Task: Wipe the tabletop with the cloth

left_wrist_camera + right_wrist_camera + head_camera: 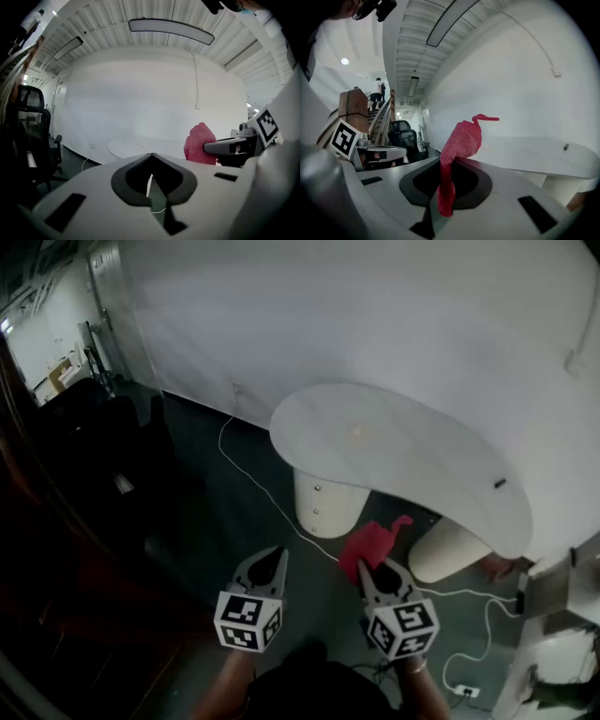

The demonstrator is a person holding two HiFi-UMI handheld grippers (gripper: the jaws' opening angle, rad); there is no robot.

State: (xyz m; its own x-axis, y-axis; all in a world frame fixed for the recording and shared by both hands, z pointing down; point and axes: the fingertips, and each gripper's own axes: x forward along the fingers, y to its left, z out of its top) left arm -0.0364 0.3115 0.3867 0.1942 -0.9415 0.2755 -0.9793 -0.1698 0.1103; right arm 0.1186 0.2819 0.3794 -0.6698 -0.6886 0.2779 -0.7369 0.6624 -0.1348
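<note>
Here, fuzzy red cloth (461,140) pinched in right gripper (367,570), left gripper (151,182) pressed together, tabletop (403,460) seemingly kidney-shaped.

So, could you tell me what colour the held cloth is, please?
The cloth is red, clearest in the right gripper view.

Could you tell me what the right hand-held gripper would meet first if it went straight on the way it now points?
Its red cloth leads; the right hand-held gripper seems aimed just over the white tabletop, so likely the wall beyond, though depth is unclear.
</note>
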